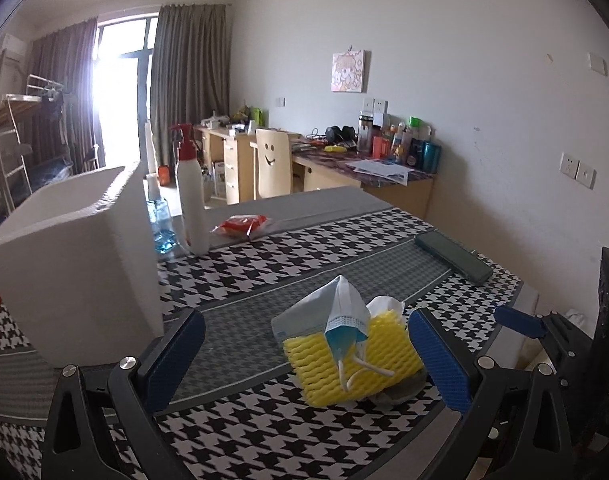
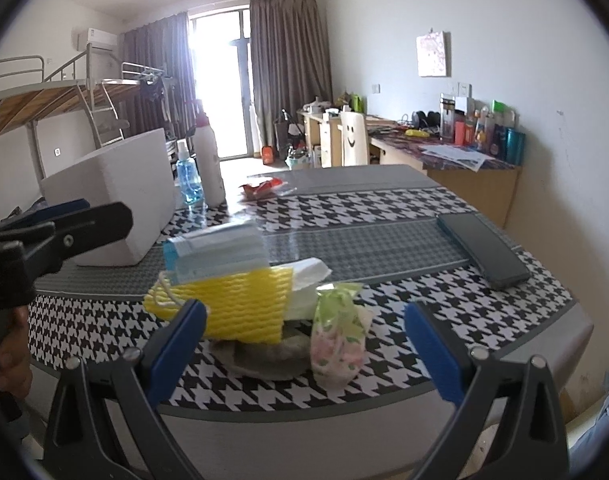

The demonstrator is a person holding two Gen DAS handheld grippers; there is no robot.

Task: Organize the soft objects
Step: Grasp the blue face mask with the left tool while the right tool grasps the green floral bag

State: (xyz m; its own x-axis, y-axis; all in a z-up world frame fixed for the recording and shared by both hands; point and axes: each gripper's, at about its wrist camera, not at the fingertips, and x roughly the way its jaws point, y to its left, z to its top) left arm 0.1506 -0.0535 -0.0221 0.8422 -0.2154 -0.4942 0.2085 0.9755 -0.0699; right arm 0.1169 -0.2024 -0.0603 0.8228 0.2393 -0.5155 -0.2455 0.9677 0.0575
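Observation:
A pile of soft things lies on the houndstooth tablecloth [image 1: 264, 264]. It has a yellow foam net [image 1: 352, 364], a blue face mask [image 1: 336, 312] on top, white tissue [image 1: 384, 305] behind and a grey cloth underneath. In the right wrist view I see the same net [image 2: 240, 304], mask [image 2: 220, 252], tissue [image 2: 308, 276], grey cloth [image 2: 264, 354] and a floral pouch [image 2: 338, 336]. My left gripper [image 1: 304, 356] is open, with the pile between its fingers near the right pad. My right gripper [image 2: 304, 344] is open around the pile. Nothing is held.
A white foam box [image 1: 76, 256] stands at the left, also in the right wrist view [image 2: 120, 196]. Behind it stand a white spray bottle [image 1: 192, 196] and a blue bottle [image 1: 162, 228]. A red packet [image 1: 242, 226] and a dark phone [image 1: 452, 256] lie on the table.

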